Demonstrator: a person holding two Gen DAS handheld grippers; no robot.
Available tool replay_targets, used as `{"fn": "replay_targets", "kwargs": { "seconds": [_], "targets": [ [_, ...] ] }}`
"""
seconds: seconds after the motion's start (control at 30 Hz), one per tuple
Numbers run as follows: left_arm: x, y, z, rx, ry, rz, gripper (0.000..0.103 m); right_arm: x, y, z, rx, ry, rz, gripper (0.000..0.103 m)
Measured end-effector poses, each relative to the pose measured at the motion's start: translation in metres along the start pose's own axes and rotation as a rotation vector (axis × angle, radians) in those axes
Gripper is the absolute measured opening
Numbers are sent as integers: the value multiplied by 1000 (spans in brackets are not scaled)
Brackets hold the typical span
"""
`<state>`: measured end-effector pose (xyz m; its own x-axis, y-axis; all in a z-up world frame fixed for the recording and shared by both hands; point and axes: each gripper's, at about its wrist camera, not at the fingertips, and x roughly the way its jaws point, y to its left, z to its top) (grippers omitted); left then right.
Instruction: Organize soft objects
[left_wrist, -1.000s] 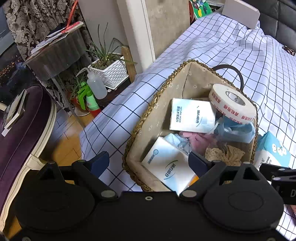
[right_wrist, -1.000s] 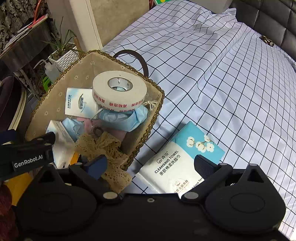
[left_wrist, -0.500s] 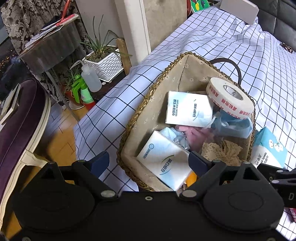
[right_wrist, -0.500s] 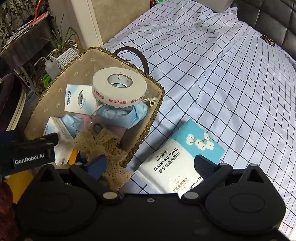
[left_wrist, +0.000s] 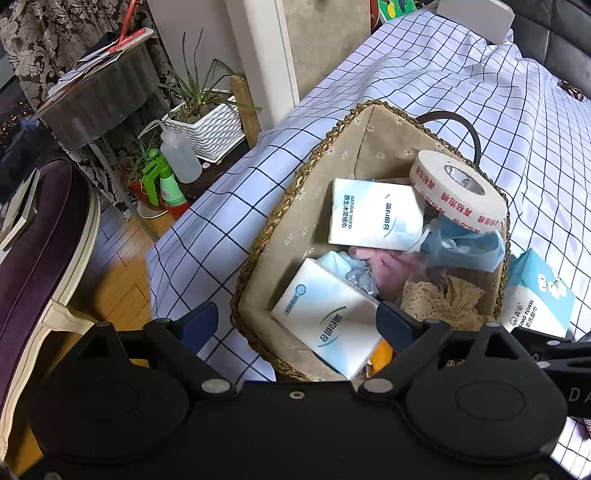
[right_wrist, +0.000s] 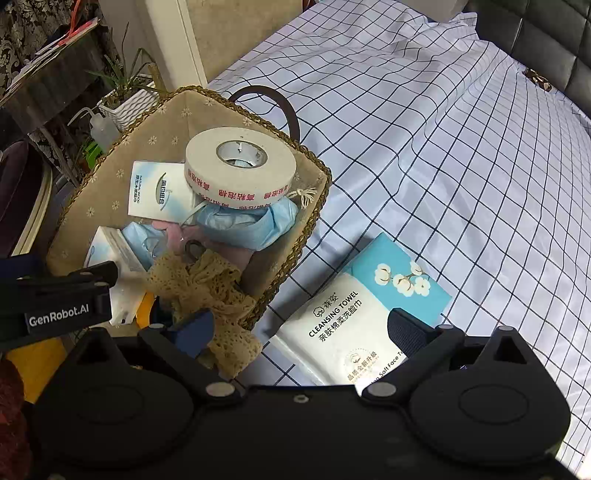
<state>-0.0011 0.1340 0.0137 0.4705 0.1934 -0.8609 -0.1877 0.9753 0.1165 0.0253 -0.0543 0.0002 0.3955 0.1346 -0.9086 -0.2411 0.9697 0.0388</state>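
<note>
Two grippers hang over a checked sheet (right_wrist: 424, 155), both pointing steeply down and both with jaws wide apart and nothing between the pads. In the left wrist view, the left gripper (left_wrist: 293, 321) hovers above the near end of a woven basket (left_wrist: 291, 199), its fingers straddling a white tissue pack (left_wrist: 327, 319) without touching it. A second tissue pack (left_wrist: 375, 214) lies farther in, leaning against a tape roll (left_wrist: 456, 194) at the far right corner. Under the roll sits a crumpled blue mask (left_wrist: 463, 245), with pink cloth (left_wrist: 395, 264) beside it and beige lace (left_wrist: 443, 301) at the near right, spilling over the rim. In the right wrist view, the right gripper (right_wrist: 301, 328) hangs above a towel pack (right_wrist: 360, 306) that lies flat on the sheet, just right of the basket and outside it; its right finger overlaps the pack's near edge, though contact cannot be told. The lace drapes by its left finger. Left of the bed stand a potted plant (left_wrist: 207, 118), a squeeze bottle (left_wrist: 181, 155) and a green sprayer (left_wrist: 164, 182) on the floor.
</note>
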Motion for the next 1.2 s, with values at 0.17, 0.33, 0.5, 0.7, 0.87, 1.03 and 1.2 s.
{"fn": "replay_targets", "kwargs": {
  "seconds": [0.17,0.33,0.5,0.7,0.87,1.03,1.2],
  "targets": [
    [1,0,0,-2,1,1,90,0,0,0,-1,1,0,101],
    [0,0,-1,-1,3,-1,90,0,1,0,-4,1,1,101],
    [0,0,-1,0,4,-1,90,0,1,0,-3,1,0,101],
    [1,-1,-1,3,3,0,90,0,0,-1,-2,2,2,101],
    [0,-2,-2,4,2,1,90,0,0,0,-2,2,2,101],
    [-1,-2,-2,2,1,1,90,0,1,-1,-4,4,0,101],
    [-1,-2,-2,5,1,-1,90,1,1,-2,-3,7,-3,101]
  ]
}}
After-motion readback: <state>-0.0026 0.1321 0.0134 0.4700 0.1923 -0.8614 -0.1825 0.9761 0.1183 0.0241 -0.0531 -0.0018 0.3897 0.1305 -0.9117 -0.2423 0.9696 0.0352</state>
